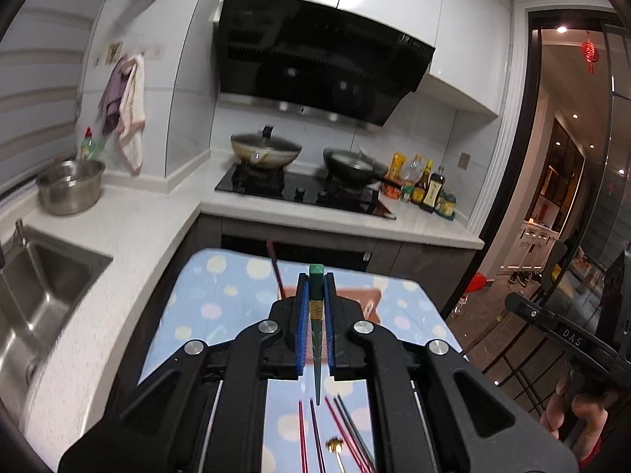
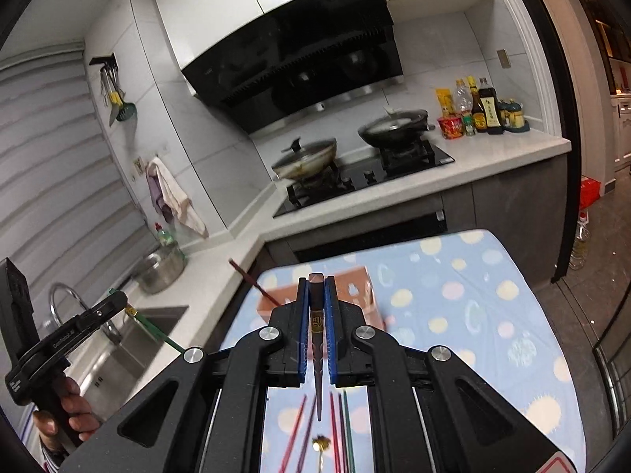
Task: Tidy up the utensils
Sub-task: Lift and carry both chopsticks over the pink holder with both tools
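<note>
Blue-padded jaws of the left gripper [image 1: 314,276] pinched a green chopstick [image 1: 316,315]; the right gripper [image 2: 316,280] pinched a dark one [image 2: 317,354], both held above the surface [image 1: 221,299]. Loose chopsticks [image 1: 339,433] and a spoon [image 1: 335,446] lay below, unsorted. One chopstick [image 2: 256,285] stood in the brown box [image 2: 355,287] beyond. Sorting judged barely begun.

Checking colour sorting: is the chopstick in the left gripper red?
No, the left gripper is shut on a green chopstick with a gold band.
</note>
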The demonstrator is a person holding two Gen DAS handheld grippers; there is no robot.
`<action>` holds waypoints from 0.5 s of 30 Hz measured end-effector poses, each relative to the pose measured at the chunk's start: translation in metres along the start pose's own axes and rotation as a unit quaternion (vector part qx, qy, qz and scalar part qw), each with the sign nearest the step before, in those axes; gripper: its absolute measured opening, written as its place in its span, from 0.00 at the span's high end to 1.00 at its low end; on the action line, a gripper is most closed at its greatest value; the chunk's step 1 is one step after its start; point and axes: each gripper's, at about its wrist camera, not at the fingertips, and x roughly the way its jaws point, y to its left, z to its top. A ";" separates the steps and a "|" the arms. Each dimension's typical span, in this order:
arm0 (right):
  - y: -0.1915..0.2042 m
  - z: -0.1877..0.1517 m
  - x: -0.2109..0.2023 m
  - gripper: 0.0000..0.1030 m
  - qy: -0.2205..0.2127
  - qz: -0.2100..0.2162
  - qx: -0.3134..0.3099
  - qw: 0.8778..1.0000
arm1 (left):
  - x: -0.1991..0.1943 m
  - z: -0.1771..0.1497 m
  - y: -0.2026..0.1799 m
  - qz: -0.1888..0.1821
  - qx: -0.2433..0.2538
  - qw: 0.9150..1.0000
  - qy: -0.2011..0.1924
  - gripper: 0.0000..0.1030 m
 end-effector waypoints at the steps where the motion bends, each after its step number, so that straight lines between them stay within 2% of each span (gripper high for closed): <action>1: 0.001 0.008 0.006 0.93 -0.005 0.005 0.002 1.000 | 0.004 0.008 -0.002 0.002 0.004 1.000 -0.008 0.93; 8: 0.014 0.054 0.046 0.93 -0.033 0.022 0.004 0.999 | 0.040 0.056 -0.006 0.004 0.009 0.999 -0.038 0.93; 15: 0.015 0.076 0.090 0.93 -0.042 0.023 0.010 0.999 | 0.075 0.077 -0.007 0.008 0.020 0.998 -0.052 0.93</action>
